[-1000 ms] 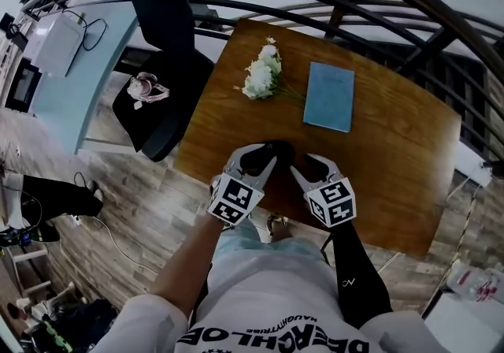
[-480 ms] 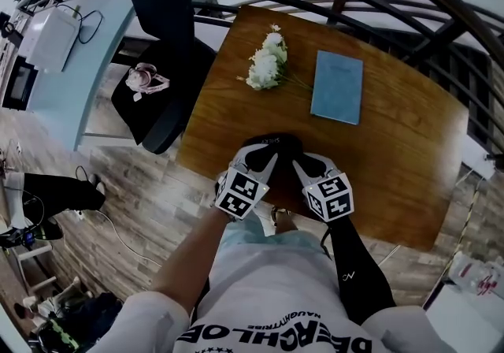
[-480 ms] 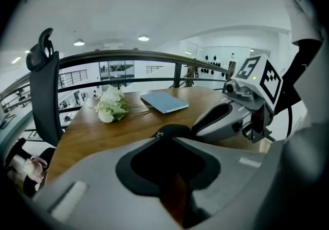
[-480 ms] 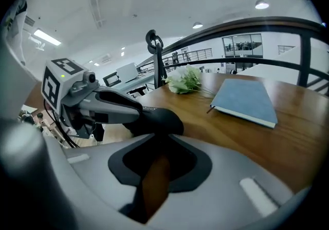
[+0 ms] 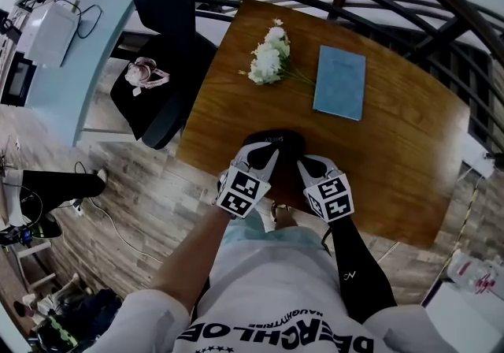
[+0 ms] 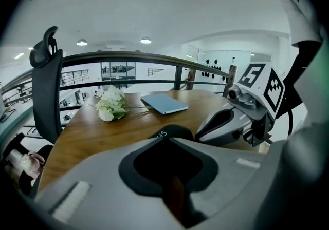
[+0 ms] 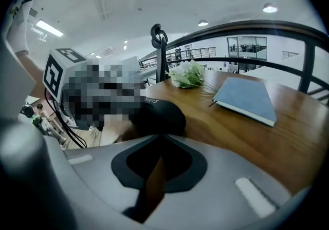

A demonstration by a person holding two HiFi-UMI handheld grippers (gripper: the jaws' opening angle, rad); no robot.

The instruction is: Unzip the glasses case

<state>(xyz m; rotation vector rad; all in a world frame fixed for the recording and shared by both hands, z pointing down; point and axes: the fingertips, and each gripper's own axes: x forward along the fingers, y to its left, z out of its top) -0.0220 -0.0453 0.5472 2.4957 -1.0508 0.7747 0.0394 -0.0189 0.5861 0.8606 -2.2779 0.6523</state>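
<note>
A black zipped glasses case (image 5: 276,141) lies near the front edge of the wooden table (image 5: 394,170). My left gripper (image 5: 266,153) rests at the case's near left end with its jaws together. In the left gripper view its tips (image 6: 167,137) meet right against the case (image 6: 172,132). My right gripper (image 5: 303,161) sits at the case's near right side. Its jaws have just been closing and now stand shut (image 7: 163,135) just short of the case (image 7: 159,116). Nothing shows between them; the zip pull is hidden.
A bunch of white flowers (image 5: 268,60) and a blue notebook (image 5: 340,82) lie further back on the table. A black office chair (image 5: 161,60) with pink headphones (image 5: 146,73) on its seat stands to the left. A dark curved railing runs behind the table.
Both grippers have sunk a little onto the near end of the case. The right gripper's jaws have closed.
</note>
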